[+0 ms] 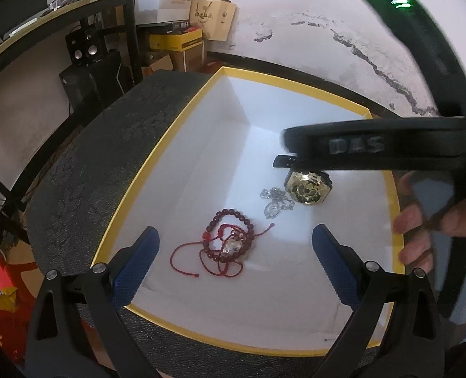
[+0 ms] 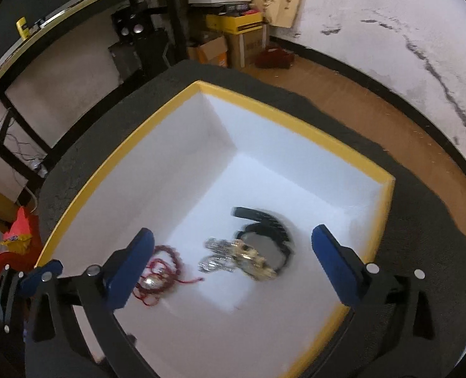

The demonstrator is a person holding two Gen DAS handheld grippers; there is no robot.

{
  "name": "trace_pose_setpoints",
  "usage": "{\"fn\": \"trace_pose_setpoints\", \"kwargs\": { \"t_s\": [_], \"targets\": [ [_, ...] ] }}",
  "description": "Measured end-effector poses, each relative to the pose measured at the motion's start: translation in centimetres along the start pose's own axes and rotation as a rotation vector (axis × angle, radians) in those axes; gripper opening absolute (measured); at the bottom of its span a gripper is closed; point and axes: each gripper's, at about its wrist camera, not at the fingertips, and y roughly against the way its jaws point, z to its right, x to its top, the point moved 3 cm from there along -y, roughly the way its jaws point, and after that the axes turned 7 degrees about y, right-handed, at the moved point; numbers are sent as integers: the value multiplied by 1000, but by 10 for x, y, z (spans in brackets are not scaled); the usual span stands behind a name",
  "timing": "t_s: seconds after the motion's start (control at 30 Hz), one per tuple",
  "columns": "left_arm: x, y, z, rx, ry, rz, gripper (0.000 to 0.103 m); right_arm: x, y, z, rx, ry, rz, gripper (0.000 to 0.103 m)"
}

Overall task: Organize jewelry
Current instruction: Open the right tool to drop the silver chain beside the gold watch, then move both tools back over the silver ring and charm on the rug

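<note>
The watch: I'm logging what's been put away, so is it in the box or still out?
In. The gold-faced watch lies on the white floor of the yellow-rimmed box, beside the silver chain.

Illumination is bright and even. The white box (image 1: 201, 163) interior approaches overexposure. Motion blur smears the watch (image 2: 261, 252) at 6 o'clock in the right wrist view. Fisheye distortion bends all edges; corners vignette black.

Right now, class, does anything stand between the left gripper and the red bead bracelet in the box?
Nothing visible does. The left gripper is open above the yellow-rimmed box, and the red bead bracelet lies on the white floor between its fingers. The gold watch and silver chain lie farther off.
</note>
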Motion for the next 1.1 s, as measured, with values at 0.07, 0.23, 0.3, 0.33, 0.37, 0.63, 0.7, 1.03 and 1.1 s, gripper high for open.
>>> {"fn": "trace_pose_setpoints", "kwargs": {
  "t_s": [0.07, 0.23, 0.3, 0.33, 0.37, 0.63, 0.7, 1.03, 1.1],
  "targets": [
    [1, 3, 5, -12, -1, 10, 96, -4, 21, 14, -56, 1, 29, 97],
    [4, 13, 32, -67, -26, 50, 97, -47, 99, 74, -139, -66, 141, 97],
    [6, 20, 48, -107, -33, 65, 97, -75, 130, 106, -176, -138, 191, 97],
    [6, 23, 56, -125, -38, 72, 97, -98, 149, 129, -223, -187, 219, 97],
    [6, 26, 68, -147, -45, 81, 97, -116, 161, 145, -266, -231, 237, 97],
    [-22, 36, 191, -268, -191, 99, 97, -262, 179, 241, -417, -531, 212, 97],
    [-34, 30, 220, -274, -232, 84, 97, -285, 173, 247, -462, -519, 203, 97],
    [-96, -27, 305, -214, -378, 15, 97, -328, 165, 267, -467, -516, 179, 97],
    [-106, -43, 311, -197, -379, -19, 97, -331, 163, 269, -458, -520, 164, 97]
  ]
}}
